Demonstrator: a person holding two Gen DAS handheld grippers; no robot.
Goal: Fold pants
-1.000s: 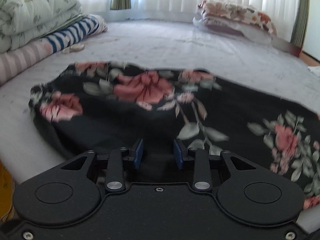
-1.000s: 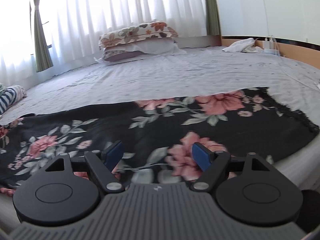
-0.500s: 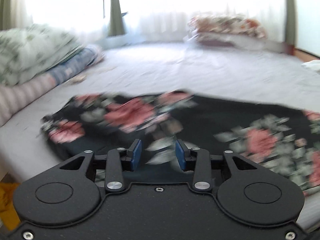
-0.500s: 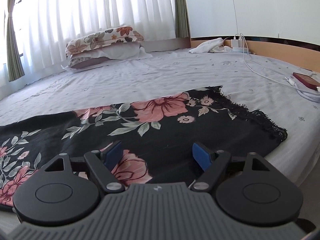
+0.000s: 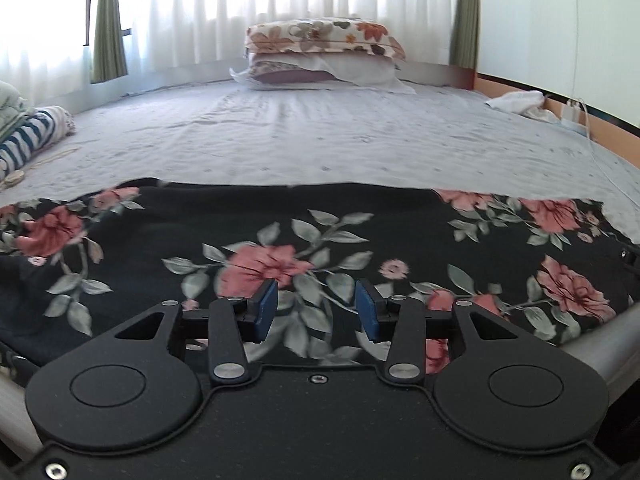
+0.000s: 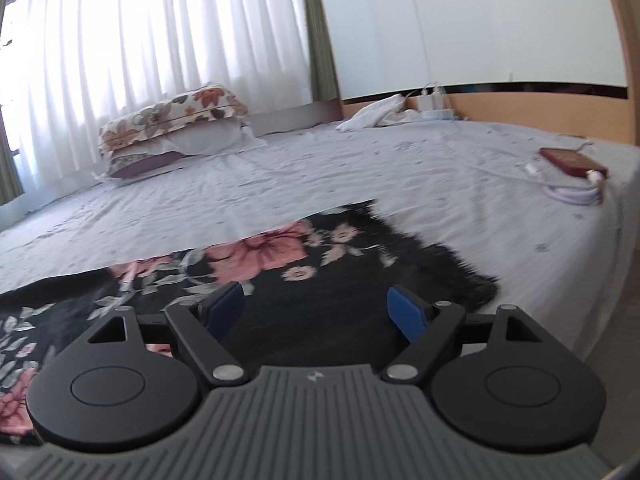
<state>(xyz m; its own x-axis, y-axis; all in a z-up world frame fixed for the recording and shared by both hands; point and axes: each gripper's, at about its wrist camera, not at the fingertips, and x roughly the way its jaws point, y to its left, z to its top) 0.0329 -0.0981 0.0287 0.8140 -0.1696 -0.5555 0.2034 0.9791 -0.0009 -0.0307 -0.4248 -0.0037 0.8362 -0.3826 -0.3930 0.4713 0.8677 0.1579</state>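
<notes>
Pants [image 5: 320,232] lie flat; your left gripper [image 5: 316,310] and right gripper [image 6: 316,312] both gape, empty, so pinch matching hem corners.

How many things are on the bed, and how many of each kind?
Floral pants: 1
Pillows: 2
White cloth: 1
Red book: 1
White cable coil: 1
Striped folded bedding: 1
Total: 7
</notes>
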